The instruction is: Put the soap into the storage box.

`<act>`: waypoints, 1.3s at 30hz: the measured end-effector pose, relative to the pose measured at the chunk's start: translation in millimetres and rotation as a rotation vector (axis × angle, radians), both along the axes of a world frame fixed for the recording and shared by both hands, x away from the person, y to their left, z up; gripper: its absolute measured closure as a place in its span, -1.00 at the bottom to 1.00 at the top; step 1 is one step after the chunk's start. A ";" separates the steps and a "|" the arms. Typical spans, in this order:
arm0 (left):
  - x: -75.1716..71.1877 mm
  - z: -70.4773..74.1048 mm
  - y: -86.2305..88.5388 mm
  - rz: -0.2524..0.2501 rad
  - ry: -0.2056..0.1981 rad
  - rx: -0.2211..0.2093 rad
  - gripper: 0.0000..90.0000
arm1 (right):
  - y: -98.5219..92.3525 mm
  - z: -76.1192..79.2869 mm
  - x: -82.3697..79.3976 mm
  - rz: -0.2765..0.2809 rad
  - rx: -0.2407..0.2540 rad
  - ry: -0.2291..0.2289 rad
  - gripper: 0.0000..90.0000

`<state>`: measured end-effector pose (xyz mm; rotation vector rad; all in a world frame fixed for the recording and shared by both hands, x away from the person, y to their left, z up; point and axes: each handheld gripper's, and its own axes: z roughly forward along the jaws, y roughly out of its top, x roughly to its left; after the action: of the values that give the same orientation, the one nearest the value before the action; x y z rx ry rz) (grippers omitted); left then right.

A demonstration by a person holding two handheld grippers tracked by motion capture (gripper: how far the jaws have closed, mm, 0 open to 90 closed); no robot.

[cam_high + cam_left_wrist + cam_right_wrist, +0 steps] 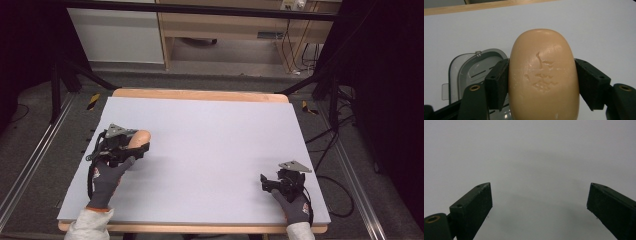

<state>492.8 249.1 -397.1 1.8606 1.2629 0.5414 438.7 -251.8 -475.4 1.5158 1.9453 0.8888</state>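
No legible text, faint unreadable embossed mark on the soap bar (544, 75), no labels or numbers

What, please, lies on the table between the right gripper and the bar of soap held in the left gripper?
Nothing: the high view shows only bare grey mat between the right gripper and the bar of soap.

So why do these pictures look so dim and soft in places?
High view: lit table, dark surroundings. Left gripper view: the soap bar is sharp, evenly lit, without glare; the grey tray behind is softer. Right gripper view: the jaws look slightly blurred, with a faint shadow on the mat.
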 end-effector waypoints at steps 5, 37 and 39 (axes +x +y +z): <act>4.5 -2.9 8.4 0.027 0.006 -0.012 -0.30 | 0.9 -0.3 0.7 0.004 -0.008 0.000 -0.86; 23.7 -22.6 33.6 0.116 0.037 0.016 -0.30 | 5.9 -0.9 1.8 0.010 -0.012 0.006 -0.86; 24.4 -24.3 33.7 0.118 0.041 0.017 -0.30 | 6.2 -0.9 1.7 0.009 -0.012 0.006 -0.86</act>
<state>517.2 282.8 -421.4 1.8273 1.4057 0.5812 440.4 -245.6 -476.3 1.5056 1.9601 0.8760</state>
